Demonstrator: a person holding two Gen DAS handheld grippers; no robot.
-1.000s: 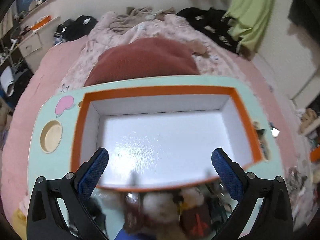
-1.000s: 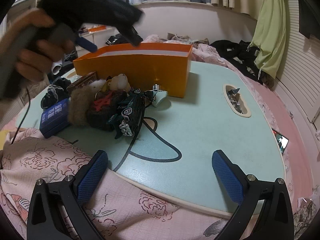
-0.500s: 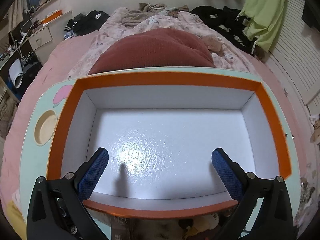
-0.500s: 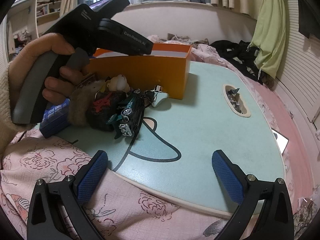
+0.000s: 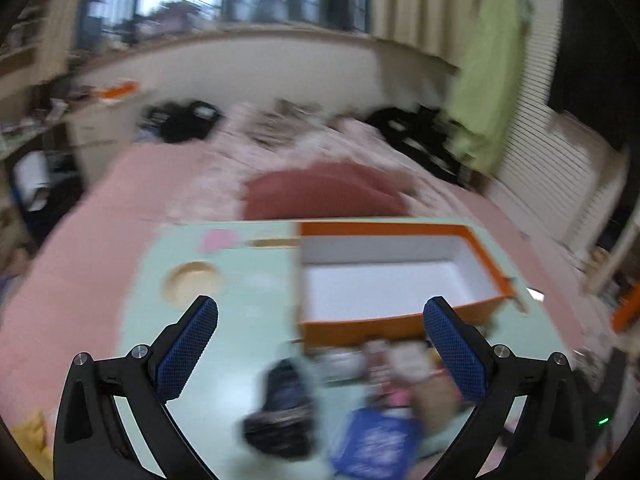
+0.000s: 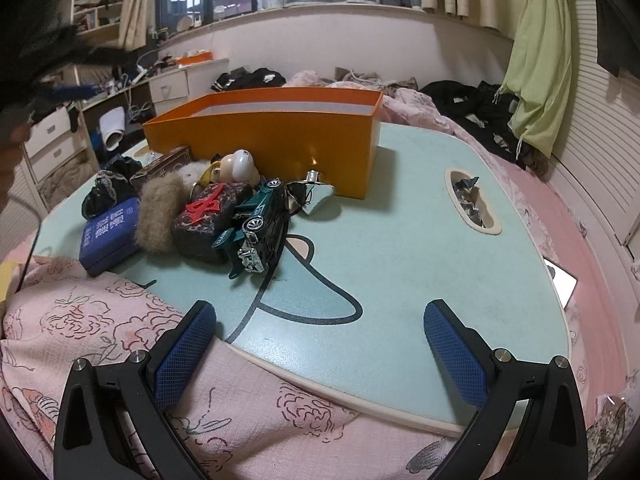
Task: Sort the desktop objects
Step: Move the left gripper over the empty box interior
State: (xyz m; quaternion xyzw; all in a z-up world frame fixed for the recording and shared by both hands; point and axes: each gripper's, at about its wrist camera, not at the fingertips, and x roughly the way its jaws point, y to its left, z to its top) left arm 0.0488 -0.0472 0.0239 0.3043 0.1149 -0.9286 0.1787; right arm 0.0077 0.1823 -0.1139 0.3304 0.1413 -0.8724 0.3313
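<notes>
Jaws wide on both grippers — left gripper [image 5: 320,336] blurred above the orange box [image 5: 400,280], right gripper [image 6: 320,332] low.

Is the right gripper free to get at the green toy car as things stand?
Probably yes. The right gripper is open and empty, and only bare tabletop lies between it and the toy car, whose near side is exposed at the pile's edge.

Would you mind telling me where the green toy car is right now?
In the right wrist view, the green toy car lies tipped on the mint table, left of centre, leaning against the dark pouch and in front of the orange box.
</notes>
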